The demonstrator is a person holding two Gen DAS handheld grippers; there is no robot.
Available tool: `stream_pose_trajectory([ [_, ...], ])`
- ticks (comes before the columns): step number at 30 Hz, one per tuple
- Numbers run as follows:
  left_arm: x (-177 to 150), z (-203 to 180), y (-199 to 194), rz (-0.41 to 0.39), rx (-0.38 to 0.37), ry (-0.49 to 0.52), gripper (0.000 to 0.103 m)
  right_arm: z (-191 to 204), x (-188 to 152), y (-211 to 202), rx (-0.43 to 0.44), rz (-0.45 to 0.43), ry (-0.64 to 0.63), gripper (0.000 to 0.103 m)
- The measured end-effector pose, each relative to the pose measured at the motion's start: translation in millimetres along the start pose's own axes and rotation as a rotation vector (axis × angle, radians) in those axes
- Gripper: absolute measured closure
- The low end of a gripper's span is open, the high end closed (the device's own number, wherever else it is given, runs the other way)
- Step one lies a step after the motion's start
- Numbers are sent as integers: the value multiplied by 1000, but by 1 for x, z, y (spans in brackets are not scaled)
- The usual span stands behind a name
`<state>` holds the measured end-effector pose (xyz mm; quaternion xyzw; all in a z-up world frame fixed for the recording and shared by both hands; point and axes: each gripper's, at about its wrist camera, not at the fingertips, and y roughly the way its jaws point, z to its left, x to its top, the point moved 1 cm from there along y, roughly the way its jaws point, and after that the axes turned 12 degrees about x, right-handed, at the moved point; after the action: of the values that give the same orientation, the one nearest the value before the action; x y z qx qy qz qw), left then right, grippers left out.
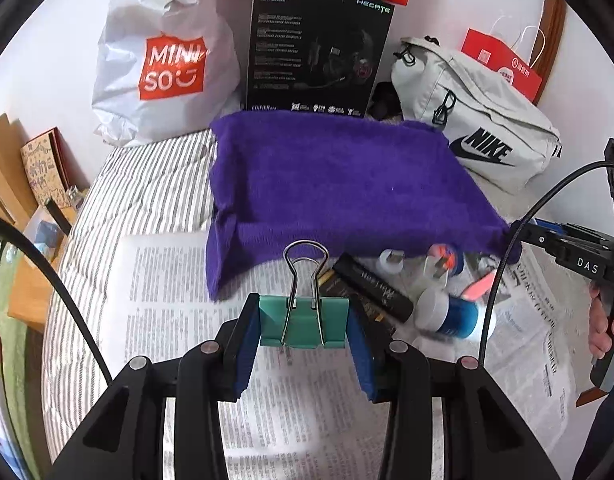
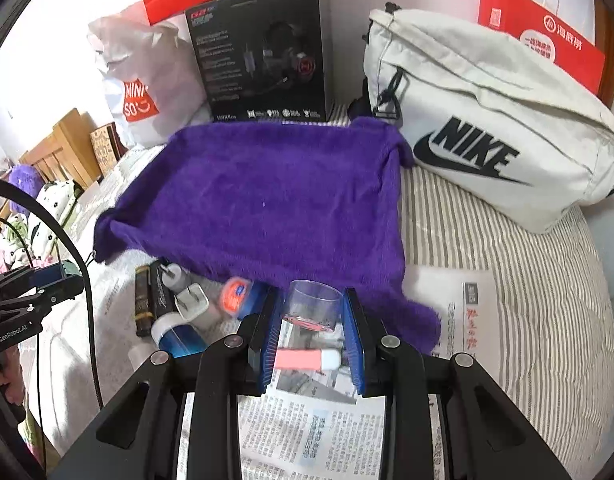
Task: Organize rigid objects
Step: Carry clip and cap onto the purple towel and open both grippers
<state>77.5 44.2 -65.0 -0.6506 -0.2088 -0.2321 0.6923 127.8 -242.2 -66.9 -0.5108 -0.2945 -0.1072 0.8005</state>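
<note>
**Grippers clamped over bedside clutter**

A teal binder clip [image 1: 303, 326] is pinched by the left gripper [image 1: 303, 330] above the newspaper [image 1: 167, 280]. A clear plastic cup [image 2: 312, 307] is clamped by the right gripper [image 2: 312, 334], near the purple towel [image 2: 267, 196].

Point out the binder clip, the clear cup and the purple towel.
binder clip [image 1: 303, 326]: left wrist view, on its teal body.
clear cup [image 2: 312, 306]: right wrist view, on its transparent side wall.
purple towel [image 2: 267, 200]: right wrist view, middle of the cloth.
</note>
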Motion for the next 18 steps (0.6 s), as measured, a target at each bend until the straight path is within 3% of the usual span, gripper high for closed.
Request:
stream_pose_trajectory([
  [18, 80, -3, 27, -24, 0, 7, 64, -23, 59, 17, 2, -10, 15, 73],
])
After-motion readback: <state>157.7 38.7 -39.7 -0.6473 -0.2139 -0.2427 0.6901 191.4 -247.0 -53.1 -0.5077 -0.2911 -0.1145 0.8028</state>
